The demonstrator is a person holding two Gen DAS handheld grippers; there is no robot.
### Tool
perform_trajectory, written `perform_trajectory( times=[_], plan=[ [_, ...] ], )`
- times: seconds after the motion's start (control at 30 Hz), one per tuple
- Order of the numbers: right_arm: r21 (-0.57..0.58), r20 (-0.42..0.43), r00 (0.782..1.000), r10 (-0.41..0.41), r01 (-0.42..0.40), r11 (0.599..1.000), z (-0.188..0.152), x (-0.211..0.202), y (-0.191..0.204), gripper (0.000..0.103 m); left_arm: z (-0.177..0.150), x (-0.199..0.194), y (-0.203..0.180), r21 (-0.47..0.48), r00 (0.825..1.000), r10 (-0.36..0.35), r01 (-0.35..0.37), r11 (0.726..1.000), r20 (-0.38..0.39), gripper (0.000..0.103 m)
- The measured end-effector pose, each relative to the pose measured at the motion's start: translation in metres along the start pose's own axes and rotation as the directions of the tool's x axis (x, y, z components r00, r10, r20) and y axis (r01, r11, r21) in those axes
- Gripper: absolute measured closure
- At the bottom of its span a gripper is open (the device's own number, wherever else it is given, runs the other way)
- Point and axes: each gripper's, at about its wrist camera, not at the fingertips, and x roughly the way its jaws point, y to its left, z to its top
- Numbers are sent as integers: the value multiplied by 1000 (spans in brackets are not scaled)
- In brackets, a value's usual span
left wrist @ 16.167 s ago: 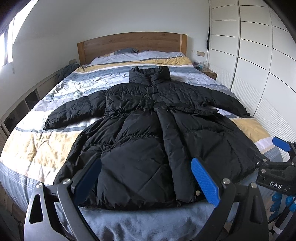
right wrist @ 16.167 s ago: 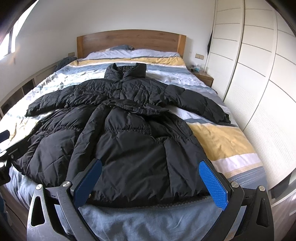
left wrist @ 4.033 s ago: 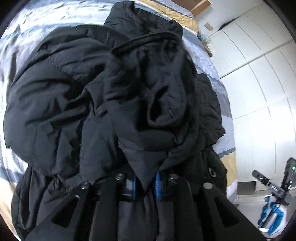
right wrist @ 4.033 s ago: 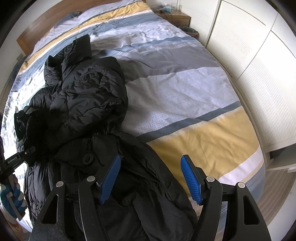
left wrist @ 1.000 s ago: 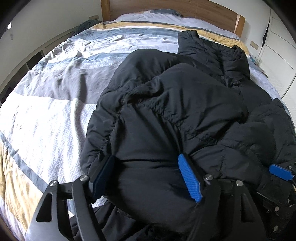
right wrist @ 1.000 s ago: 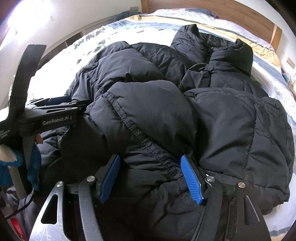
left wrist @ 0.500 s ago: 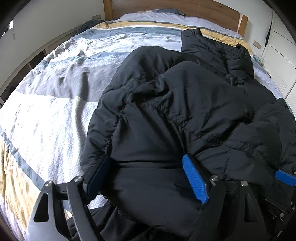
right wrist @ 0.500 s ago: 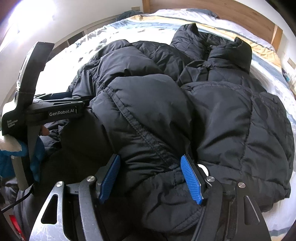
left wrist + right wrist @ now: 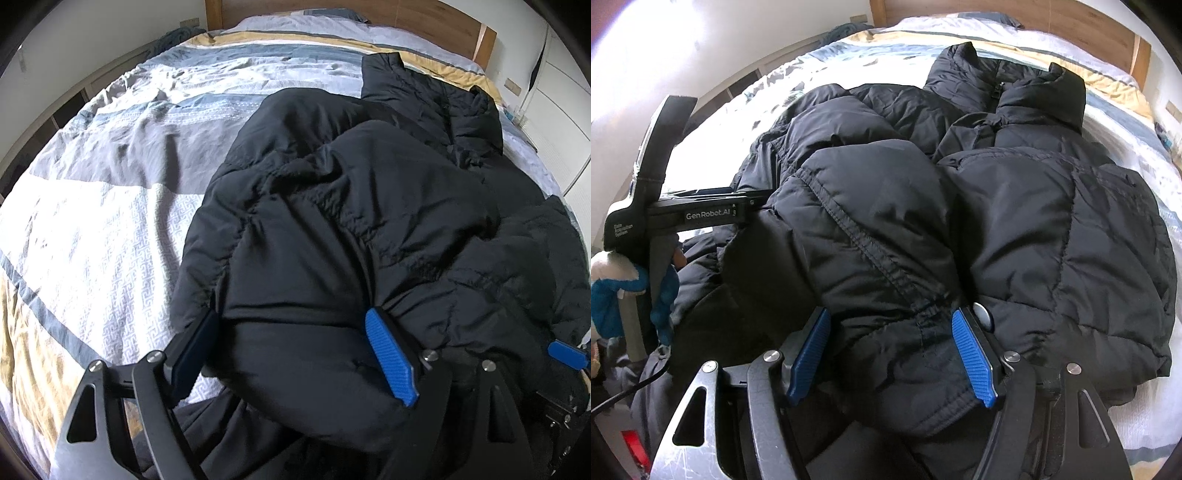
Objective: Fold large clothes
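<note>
Two grippers work the coat (image 9: 351, 229) at the foot end of the bed (image 9: 92, 229). My left gripper (image 9: 295, 350) has just been opening; its jaws stand wide with a puffy fold of the coat bulging between them, and the fabric brushes the blue pad (image 9: 388, 362) on one side. I cannot tell that the pads press on it, so I take it as released. My right gripper (image 9: 892, 356) is spread about halfway around another thick fold, a stitched seam running down between its jaws; whether it pinches or only straddles I cannot tell. The coat lies bunched on the striped duvet, long axis running away from me, collar (image 9: 1034, 92) toward the headboard (image 9: 424, 18), hem at my grippers. On the left gripper's body, seen from the right, I read "GenRobot.AI" (image 9: 709, 215).
</note>
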Motion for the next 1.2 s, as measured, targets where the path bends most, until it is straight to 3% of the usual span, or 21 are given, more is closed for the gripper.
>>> perform_trajectory(
  times=[0.27,0.53,0.77,1.0,1.2],
  plan=[
    [46,3,1000,2,-2,999,-12,-23,-27,35,-2,-33,5,-66,997,42,-47,997,-63,22],
    [134,33,999,-14,9,991,-41,-64,-75,35,-17,-97,-10,-59,986,124,-131,990,-111,22],
    [198,64,998,-30,17,980,-55,-83,-92,35,-31,-139,-11,-34,977,165,-172,985,-137,22],
    [260,11,991,-131,124,958,-79,-93,-101,35,-38,-106,-12,16,974,122,-121,993,-193,22],
    [320,-75,962,-262,273,907,-104,-108,-117,31,-23,-85,-11,50,980,39,-30,998,-195,22]
  ],
)
